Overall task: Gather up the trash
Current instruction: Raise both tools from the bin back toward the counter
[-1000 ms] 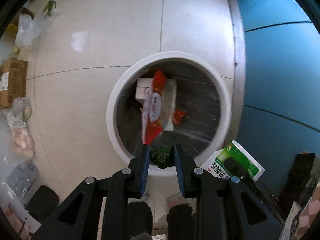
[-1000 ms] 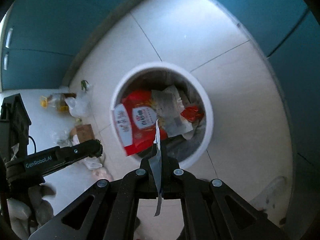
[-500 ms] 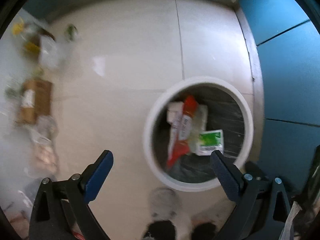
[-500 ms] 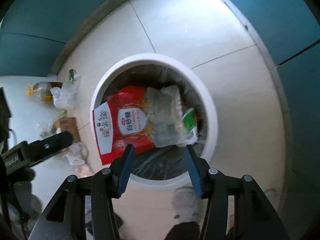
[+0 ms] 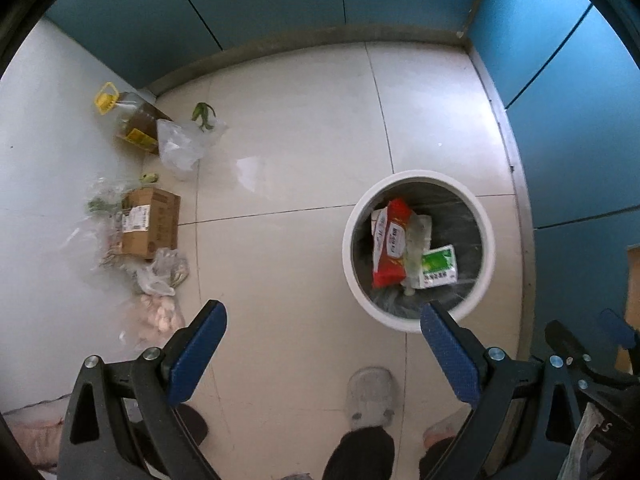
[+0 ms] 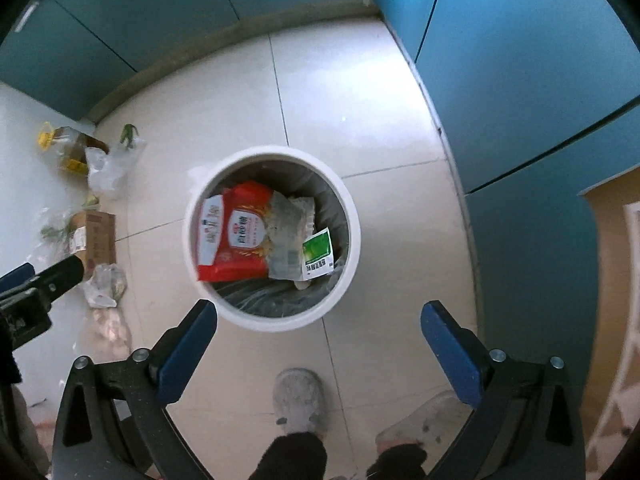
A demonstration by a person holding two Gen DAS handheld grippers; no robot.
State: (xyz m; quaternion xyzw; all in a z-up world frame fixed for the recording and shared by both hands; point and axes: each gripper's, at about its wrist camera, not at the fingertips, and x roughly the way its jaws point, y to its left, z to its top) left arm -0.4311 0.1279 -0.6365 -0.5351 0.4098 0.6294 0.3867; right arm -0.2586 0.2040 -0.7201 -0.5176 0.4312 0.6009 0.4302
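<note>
Two blue-padded tongs point down at a tiled floor [image 5: 304,152]. From the left wrist camera, the left tongs [image 5: 322,330] stand wide apart with nothing between them. A white bin [image 5: 418,322] sits at about two o'clock from them, lined with a dark bag. Inside lie a red packet [image 5: 390,252], a clear wrapper [image 5: 416,240] and a green-and-white packet [image 5: 438,266]. At ten o'clock, along the wall, are a cardboard box [image 5: 154,220], an oil bottle [image 5: 134,122] and plastic bags [image 5: 182,146]. A grey slipper [image 5: 372,398] shows at six o'clock.

From the right wrist camera, the right tongs [image 6: 318,322] are opening, jaws spread wide and empty. The bin [image 6: 276,320] lies just above them at twelve o'clock, holding the red packet [image 6: 236,236], the clear wrapper [image 6: 286,236] and the green-and-white packet [image 6: 318,254] against its right side. The box [image 6: 98,236] and bags [image 6: 106,168] lie at nine to ten o'clock. One finger of the left tongs [image 6: 42,280] reaches in from the left edge. Blue cupboards [image 6: 520,80] close the right side.
</note>
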